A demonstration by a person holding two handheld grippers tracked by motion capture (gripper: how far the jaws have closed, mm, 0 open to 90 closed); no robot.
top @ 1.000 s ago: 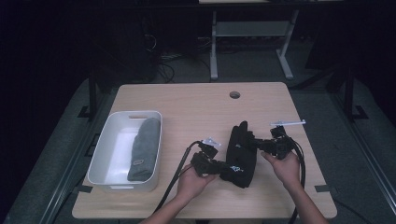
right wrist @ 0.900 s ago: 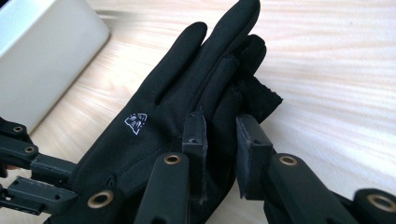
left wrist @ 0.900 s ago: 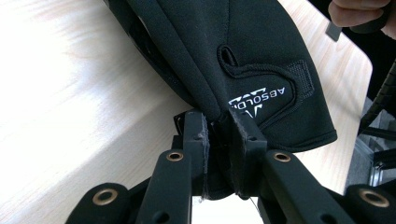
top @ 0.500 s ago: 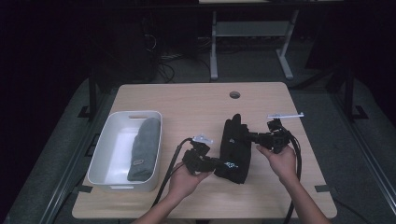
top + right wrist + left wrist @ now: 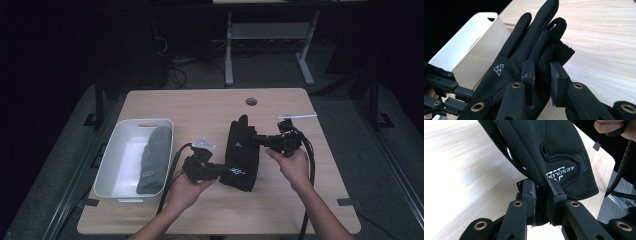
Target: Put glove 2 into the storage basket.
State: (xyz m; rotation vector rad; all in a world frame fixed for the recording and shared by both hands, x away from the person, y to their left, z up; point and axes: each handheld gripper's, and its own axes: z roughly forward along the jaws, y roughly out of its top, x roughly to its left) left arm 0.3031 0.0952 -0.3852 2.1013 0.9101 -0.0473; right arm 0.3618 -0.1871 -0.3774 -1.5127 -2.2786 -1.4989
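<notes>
A black glove (image 5: 242, 152) with white print hangs stretched between both grippers, just above the wooden table (image 5: 200, 110). My left gripper (image 5: 222, 171) is shut on its cuff end, and the left gripper view shows the pads pinching the cuff hem of the glove (image 5: 549, 150) at the gripper (image 5: 541, 187). My right gripper (image 5: 257, 140) is shut on the glove's side near the fingers. In the right gripper view its jaws (image 5: 542, 68) clamp a fold of the glove (image 5: 521, 52), whose fingers point away.
A white bin (image 5: 115, 165) stands at the table's left with a grey mitten (image 5: 154, 157) lying in it; its wall (image 5: 474, 47) rises close behind the glove. A small white strip (image 5: 297, 115) and a cable hole (image 5: 251, 101) lie at the back right.
Both hands have risen and shifted left toward the bin, carrying the black glove between them. Both grips on the glove are unchanged.
</notes>
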